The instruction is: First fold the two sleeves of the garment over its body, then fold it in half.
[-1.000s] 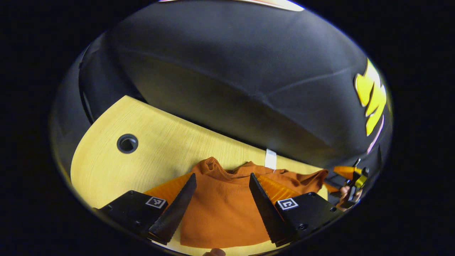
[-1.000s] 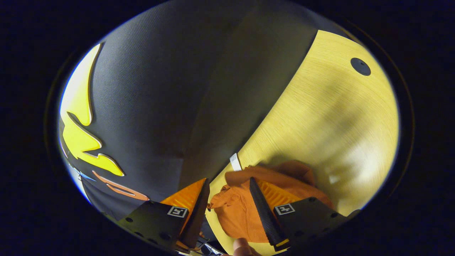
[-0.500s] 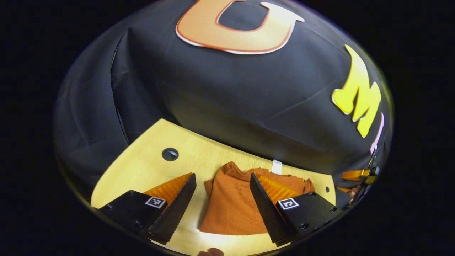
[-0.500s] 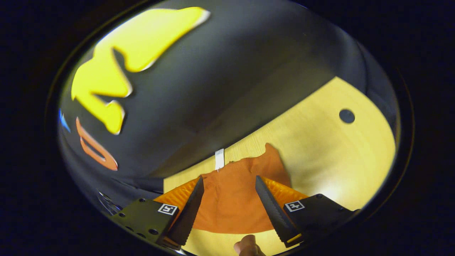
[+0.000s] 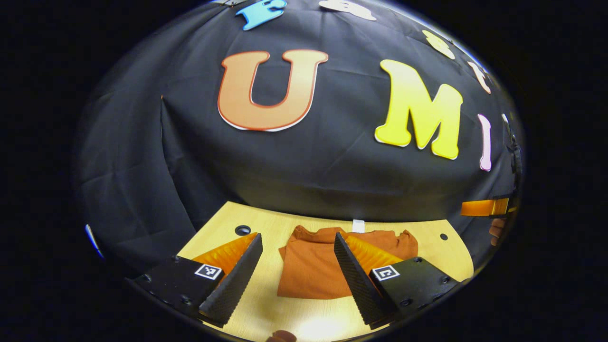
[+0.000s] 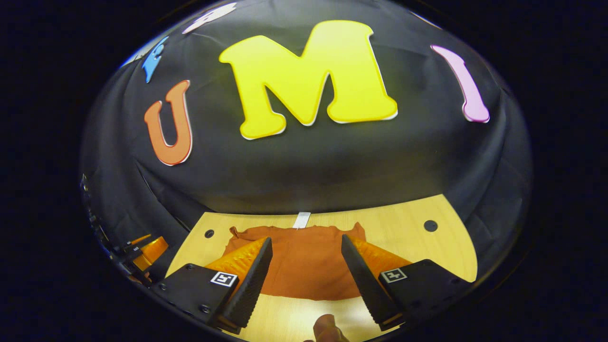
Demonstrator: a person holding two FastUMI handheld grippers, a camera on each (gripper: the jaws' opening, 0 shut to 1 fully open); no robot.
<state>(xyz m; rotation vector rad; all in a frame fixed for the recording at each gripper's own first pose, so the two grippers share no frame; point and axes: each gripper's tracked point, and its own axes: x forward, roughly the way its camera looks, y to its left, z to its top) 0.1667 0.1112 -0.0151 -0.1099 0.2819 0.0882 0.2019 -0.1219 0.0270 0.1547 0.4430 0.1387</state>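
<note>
We see both grippers pulled back and raised: left gripper (image 5: 294, 280) and right gripper (image 6: 306, 282) now sit farther from the folded orange garment (image 5: 311, 270), more table (image 6: 418, 247) showing around it.

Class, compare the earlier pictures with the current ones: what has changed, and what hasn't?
Both grippers, left gripper and right gripper, have drawn back and up from the orange garment, which looks smaller now. Both stay open, holding nothing. The garment stays folded on the wooden table.

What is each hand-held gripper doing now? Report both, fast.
Left hand-held gripper: open, holding nothing, above the folded garment.
Right hand-held gripper: open, holding nothing.
</note>
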